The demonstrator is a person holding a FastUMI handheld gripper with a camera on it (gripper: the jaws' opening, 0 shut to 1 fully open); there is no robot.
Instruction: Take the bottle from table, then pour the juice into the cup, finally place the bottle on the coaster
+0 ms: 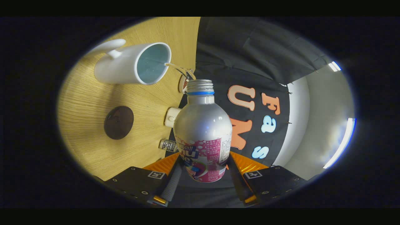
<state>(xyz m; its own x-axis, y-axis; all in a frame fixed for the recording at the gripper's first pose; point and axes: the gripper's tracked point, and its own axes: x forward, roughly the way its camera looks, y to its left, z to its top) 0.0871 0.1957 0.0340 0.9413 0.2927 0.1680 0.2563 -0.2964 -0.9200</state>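
Silver bottle (pixel 202 125) base hidden between clamping tongs (pixel 203 179).

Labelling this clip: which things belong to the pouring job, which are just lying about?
Job: silver metal bottle, clamped in hand-held gripper; white ceramic mug; dark round coaster.
Lying about: small white cap; small clear ribbed object.

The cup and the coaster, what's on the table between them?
Nothing: in the gripper view bare wood table separates the cup from the coaster. The gripper holds the bottle.
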